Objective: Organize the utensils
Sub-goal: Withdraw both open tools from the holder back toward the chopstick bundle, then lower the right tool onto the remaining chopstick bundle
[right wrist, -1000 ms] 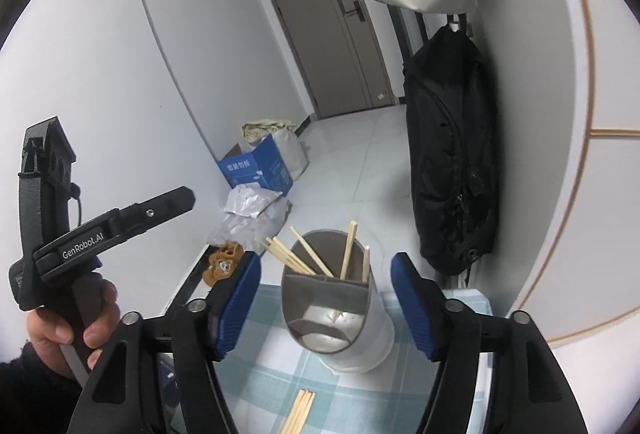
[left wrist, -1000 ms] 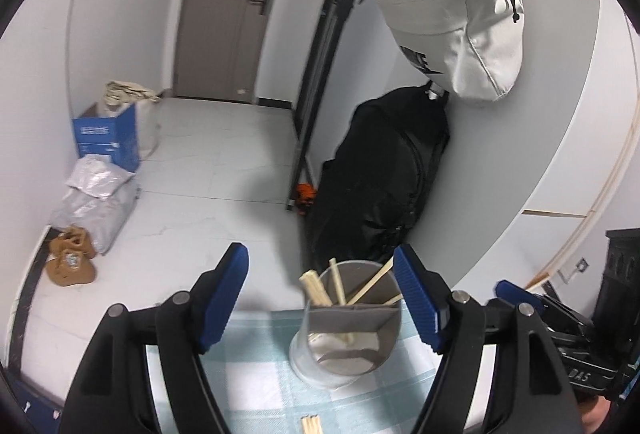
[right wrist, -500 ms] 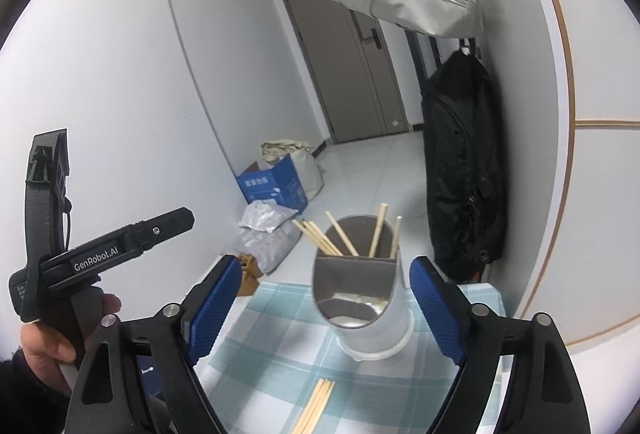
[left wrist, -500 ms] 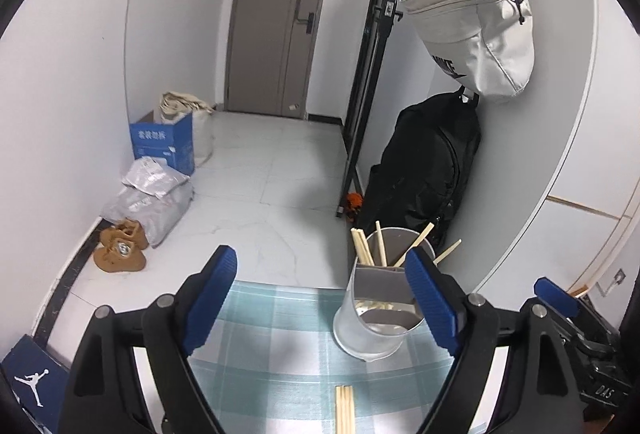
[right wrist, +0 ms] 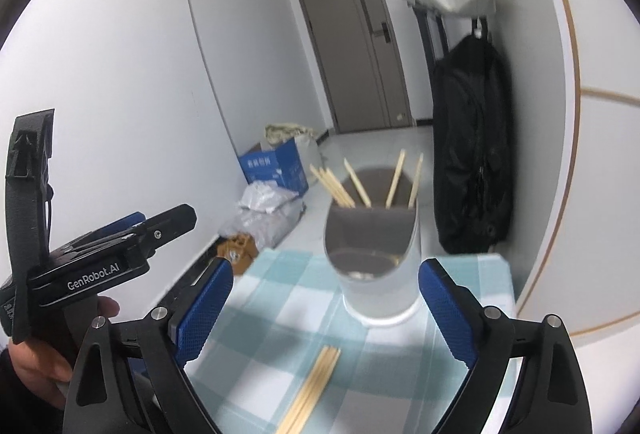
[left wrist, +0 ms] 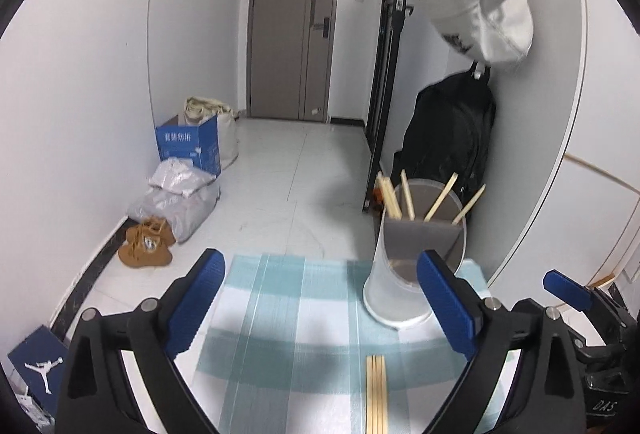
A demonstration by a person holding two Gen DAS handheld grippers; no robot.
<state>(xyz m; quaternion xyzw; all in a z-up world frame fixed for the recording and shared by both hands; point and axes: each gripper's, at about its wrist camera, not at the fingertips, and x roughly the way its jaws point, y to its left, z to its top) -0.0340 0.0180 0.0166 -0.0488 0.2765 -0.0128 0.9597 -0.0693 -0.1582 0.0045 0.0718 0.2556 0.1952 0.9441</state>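
Observation:
A pale cylindrical holder (left wrist: 400, 286) (right wrist: 380, 294) stands on a blue-checked tablecloth (left wrist: 288, 314) (right wrist: 280, 298), with several wooden chopsticks (left wrist: 390, 194) (right wrist: 340, 186) sticking out of it. A loose bundle of chopsticks (left wrist: 376, 390) (right wrist: 314, 386) lies flat on the cloth in front of the holder. My left gripper (left wrist: 320, 274) hovers above the cloth left of the holder, its jaws opening and empty. My right gripper (right wrist: 326, 274) faces the holder from a short way back, its jaws opening too, and nothing sits between its pads.
The cloth's far edge drops to a white tiled floor. A black bag (left wrist: 448, 138) and a white bag (left wrist: 480, 2) hang on the right wall. A blue box (left wrist: 188, 146), grey sacks (left wrist: 180, 194) and brown shoes (left wrist: 146, 242) line the left wall.
Both grippers have drawn back from the holder and tilted downward, and their jaws have spread wider. More cloth and the loose chopsticks have come into view.

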